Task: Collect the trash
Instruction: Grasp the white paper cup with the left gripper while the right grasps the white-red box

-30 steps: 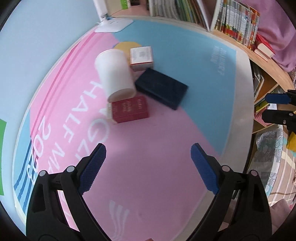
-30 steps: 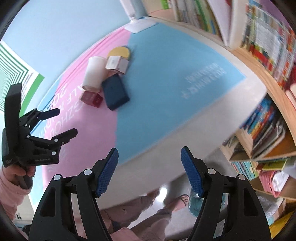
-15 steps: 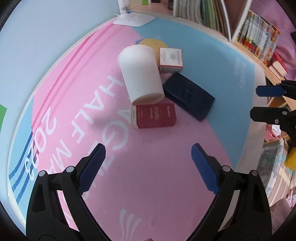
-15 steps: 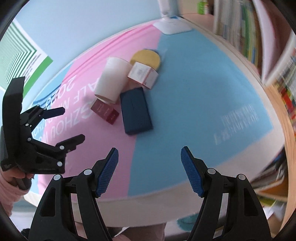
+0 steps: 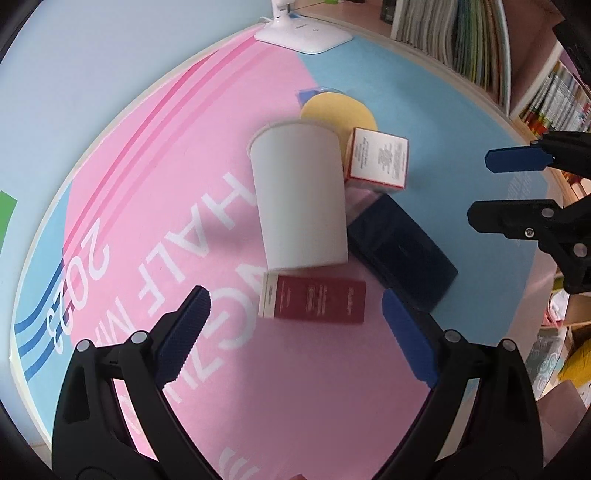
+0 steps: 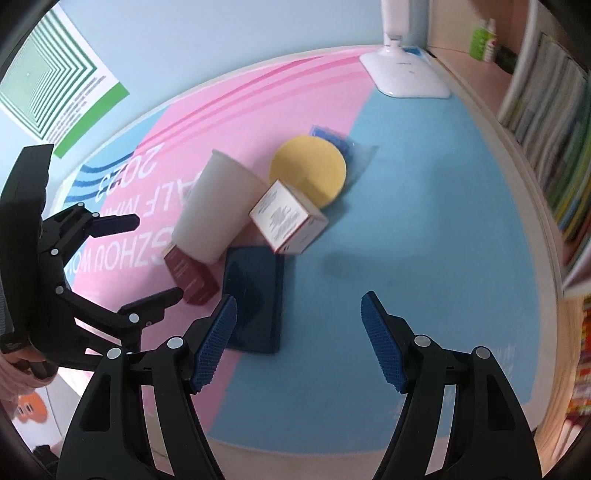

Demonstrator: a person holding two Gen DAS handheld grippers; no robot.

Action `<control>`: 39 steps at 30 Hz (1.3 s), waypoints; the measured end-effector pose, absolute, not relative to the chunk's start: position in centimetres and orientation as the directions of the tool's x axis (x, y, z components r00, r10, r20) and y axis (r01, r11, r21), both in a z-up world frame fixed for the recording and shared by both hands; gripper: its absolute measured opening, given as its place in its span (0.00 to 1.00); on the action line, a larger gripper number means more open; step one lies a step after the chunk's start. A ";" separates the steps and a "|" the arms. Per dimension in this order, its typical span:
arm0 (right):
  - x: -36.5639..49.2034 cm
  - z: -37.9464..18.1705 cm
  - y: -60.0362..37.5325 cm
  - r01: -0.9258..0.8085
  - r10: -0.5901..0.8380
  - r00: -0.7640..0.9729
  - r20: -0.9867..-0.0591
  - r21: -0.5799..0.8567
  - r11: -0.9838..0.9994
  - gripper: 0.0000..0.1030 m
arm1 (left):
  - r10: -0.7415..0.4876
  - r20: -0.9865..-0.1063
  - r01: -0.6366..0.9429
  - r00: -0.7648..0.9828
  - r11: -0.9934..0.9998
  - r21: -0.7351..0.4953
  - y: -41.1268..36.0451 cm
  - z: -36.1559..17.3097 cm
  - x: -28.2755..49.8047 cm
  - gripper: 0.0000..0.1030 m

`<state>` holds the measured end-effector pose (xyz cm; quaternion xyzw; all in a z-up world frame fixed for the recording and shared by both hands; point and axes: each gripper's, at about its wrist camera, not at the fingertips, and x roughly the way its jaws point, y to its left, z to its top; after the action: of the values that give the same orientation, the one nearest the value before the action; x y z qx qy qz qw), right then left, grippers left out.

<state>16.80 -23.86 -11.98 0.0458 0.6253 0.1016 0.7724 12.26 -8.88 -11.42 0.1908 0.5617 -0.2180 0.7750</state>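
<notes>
Left wrist view: left hand-held gripper [image 5: 293, 328] released, nearer red box [image 5: 312, 302] and cup [image 5: 301, 199] than before; right hand-held gripper [image 6: 299, 338] released, empty.

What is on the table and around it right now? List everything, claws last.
paper cup: 1, white, upside down at the cluster's centre on the pink area
red box: 1, dark red, lying flat in front of the cup
dark blue box: 1, navy, flat, right of the cup
white carton: 1, white with red edges, behind the navy box
yellow disc: 1, yellow, flat, behind the carton
lamp base: 1, white, far table edge
table mat: 1, pink and blue, printed lettering
books: many, shelved beyond the table
left claw: open, before the red box
right claw: open, over the blue area
</notes>
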 end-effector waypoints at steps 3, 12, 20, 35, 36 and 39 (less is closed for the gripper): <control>17.9 -12.4 -24.3 -0.123 0.224 0.188 -0.956 0.204 0.971 0.68 | -0.113 -0.956 0.546 0.271 0.836 0.056 -9.3 -11.6 12.9 0.89; 20.4 -13.8 -24.2 -0.176 0.243 0.159 -0.957 0.215 0.961 0.68 | -0.093 -0.963 0.534 0.253 0.843 0.059 -10.3 -12.7 15.4 0.89; 21.7 -14.8 -23.7 -0.199 0.246 0.142 -0.959 0.216 0.956 0.68 | -0.090 -0.966 0.544 0.241 0.837 0.058 -10.9 -13.5 16.7 0.89; 23.1 -16.0 -22.4 -0.241 0.233 0.128 -0.964 0.198 0.950 0.66 | -0.112 -0.971 0.553 0.210 0.833 0.023 -10.3 -13.9 17.4 0.76; 23.2 -16.1 -22.4 -0.243 0.233 0.127 -0.964 0.198 0.950 0.66 | -0.116 -0.971 0.552 0.209 0.833 0.019 -10.3 -13.8 17.6 0.74; 23.3 -16.2 -22.2 -0.258 0.229 0.127 -0.965 0.191 0.947 0.66 | -0.126 -0.970 0.552 0.207 0.834 0.009 -10.4 -13.8 17.7 0.69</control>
<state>23.33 -22.18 -16.21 -0.0112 0.6404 0.1621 0.7507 17.72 -10.39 -13.84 0.1810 0.5885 -0.2243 0.7554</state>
